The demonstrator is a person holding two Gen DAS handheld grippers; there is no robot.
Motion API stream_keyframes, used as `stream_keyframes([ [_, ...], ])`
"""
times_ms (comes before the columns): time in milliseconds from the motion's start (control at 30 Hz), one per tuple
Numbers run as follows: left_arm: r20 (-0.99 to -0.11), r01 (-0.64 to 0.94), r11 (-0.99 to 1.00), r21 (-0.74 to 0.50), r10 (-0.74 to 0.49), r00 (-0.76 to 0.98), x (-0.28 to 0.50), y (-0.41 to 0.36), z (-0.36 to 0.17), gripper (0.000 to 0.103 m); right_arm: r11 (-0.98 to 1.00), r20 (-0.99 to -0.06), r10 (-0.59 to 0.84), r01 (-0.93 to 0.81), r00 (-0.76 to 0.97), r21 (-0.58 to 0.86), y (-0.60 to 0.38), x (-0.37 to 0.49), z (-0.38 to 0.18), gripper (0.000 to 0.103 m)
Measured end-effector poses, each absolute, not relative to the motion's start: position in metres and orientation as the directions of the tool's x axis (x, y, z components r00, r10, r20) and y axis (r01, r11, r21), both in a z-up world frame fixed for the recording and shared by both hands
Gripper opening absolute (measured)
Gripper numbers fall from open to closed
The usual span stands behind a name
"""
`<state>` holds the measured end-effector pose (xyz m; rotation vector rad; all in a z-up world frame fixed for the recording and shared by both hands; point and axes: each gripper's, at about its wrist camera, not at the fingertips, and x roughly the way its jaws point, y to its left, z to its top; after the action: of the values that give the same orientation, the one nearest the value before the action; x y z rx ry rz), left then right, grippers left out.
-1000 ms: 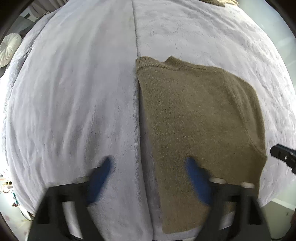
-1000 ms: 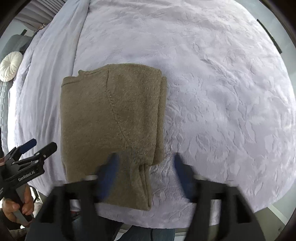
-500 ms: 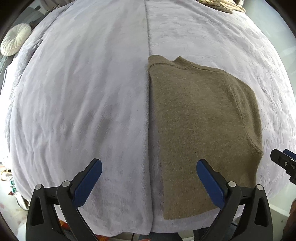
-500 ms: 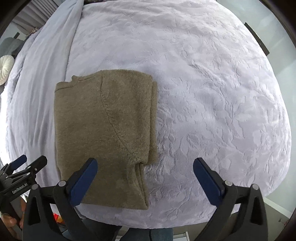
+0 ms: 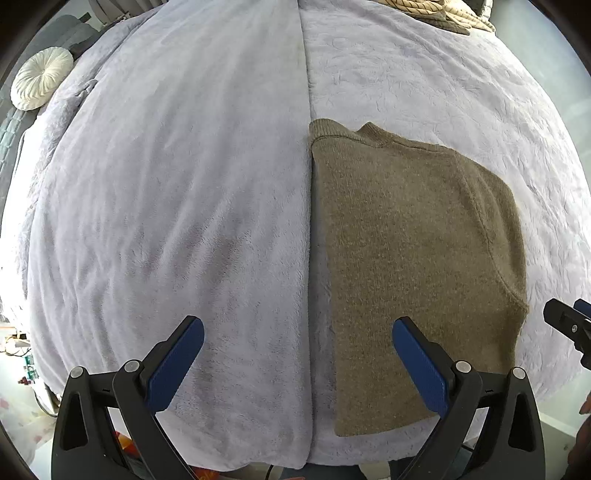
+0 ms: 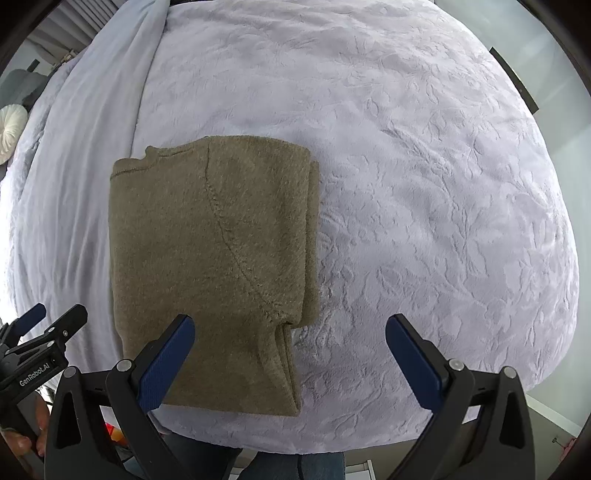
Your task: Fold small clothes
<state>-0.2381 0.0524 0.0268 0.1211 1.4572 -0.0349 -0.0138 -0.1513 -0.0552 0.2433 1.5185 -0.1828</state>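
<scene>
An olive-brown knit sweater (image 5: 413, 266) lies folded lengthwise on the pale lilac bedspread (image 5: 177, 192), collar at the far end. The right wrist view shows the same sweater (image 6: 207, 266) with its folded layers stacked along the right edge. My left gripper (image 5: 295, 350) hangs open above the sweater's left edge, nothing between its blue pads. Over the sweater's near right corner my right gripper (image 6: 288, 347) stands wide open and holds nothing. Each gripper shows at the edge of the other's view: the right gripper (image 5: 569, 325) at right, the left gripper (image 6: 40, 332) at left.
A seam (image 5: 306, 110) runs down the bed where a smooth blanket meets the embossed cover (image 6: 443, 184). A round white cushion (image 5: 40, 83) lies at the far left and beige knitwear (image 5: 432, 11) at the far edge. The bed's near edge drops to the floor (image 6: 546, 417).
Both grippers opened wide and drew back from the sweater, which now lies flat and let go. The views sharpened after blur; the left gripper rose a little.
</scene>
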Motion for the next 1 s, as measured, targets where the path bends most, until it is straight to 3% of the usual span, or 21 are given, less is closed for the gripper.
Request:
stream_keyframes([
  [1000, -0.991, 0.098, 0.992, 0.075, 0.064, 0.114, -0.2350, 0.0552, 0.0265, 0.102, 0.969, -0.997, -0.028, 0.247, 0.070, -0.010, -0.1453, -0.0082, -0.0494, 0.103],
])
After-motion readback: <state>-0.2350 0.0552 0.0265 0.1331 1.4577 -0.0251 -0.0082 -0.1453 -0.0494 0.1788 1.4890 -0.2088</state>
